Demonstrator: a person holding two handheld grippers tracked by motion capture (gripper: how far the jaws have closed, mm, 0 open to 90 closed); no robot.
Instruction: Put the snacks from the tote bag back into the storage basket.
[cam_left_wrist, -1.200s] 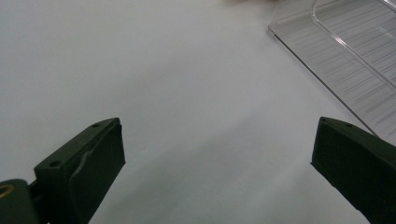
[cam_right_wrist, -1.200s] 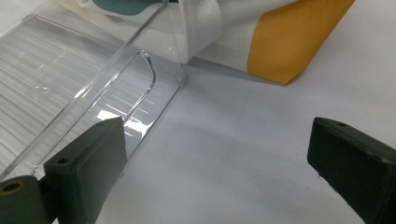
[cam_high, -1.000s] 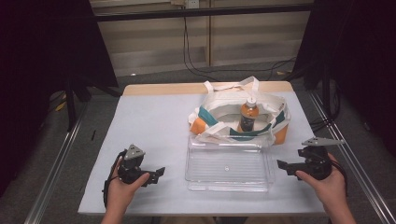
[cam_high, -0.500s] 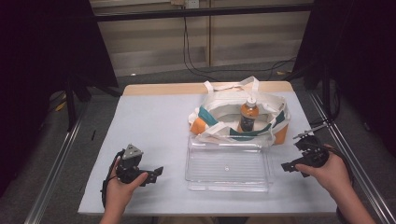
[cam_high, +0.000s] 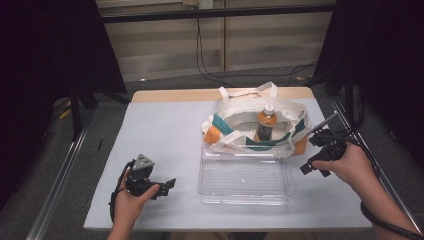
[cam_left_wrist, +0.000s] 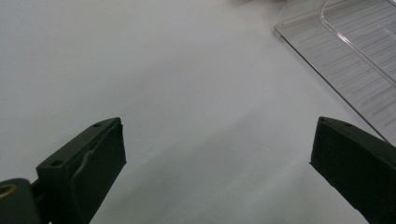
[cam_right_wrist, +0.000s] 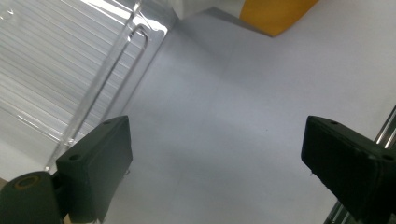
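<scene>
A white tote bag (cam_high: 235, 112) with teal and orange patches stands open at the back right of the table. An orange bottle (cam_high: 266, 122) with a white cap stands upright inside it. In front of the bag lies a clear plastic tray (cam_high: 242, 187) with nothing in it. My left gripper (cam_high: 165, 187) rests low at the front left, open, over bare table (cam_left_wrist: 217, 140). My right gripper (cam_high: 310, 154) hangs right of the tray, open. Its jaws have just been closing a little with nothing between them (cam_right_wrist: 217, 140). The tray's corner (cam_right_wrist: 56, 60) and the bag's orange corner (cam_right_wrist: 275, 14) lie ahead of it.
The table top is white with a wooden strip (cam_high: 175, 95) along the far edge. Metal rails (cam_high: 65, 165) run along both sides. Cables (cam_high: 210, 65) lie on the floor behind. Bare table spreads over the left half (cam_high: 160, 130).
My right hand has lifted and moved toward the bag's right end, tilting the gripper. The left hand, bag, bottle and tray have stayed put.
</scene>
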